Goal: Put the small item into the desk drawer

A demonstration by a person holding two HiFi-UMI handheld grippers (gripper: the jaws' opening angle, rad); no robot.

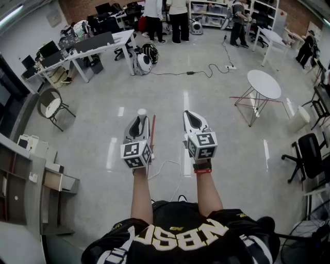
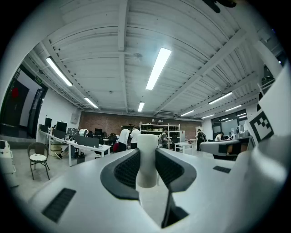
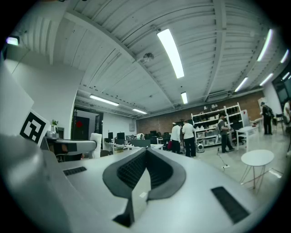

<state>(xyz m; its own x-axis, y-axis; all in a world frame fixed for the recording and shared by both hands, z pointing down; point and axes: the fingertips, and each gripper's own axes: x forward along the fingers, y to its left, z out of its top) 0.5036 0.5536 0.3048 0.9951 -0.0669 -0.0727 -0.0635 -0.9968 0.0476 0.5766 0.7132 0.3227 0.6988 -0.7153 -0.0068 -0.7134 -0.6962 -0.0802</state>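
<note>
**Pinched in L jaws: small white cylinder**

Gripping it upright btwn jaws of L gripper, top poking past tips. Showing R gripper w/ jaws pressed together, nothing btwn. Held level, side by side mid head view, aimed at 12 o'clock over floor. Well apart from desk at 8 o'clock.

Head view: high, steeply down on left gripper, right gripper, floor. Gripper views: low, level, looking along own jaws, jaws close in foreground. All three face far shelving; right gripper view shares round table with head view
</note>
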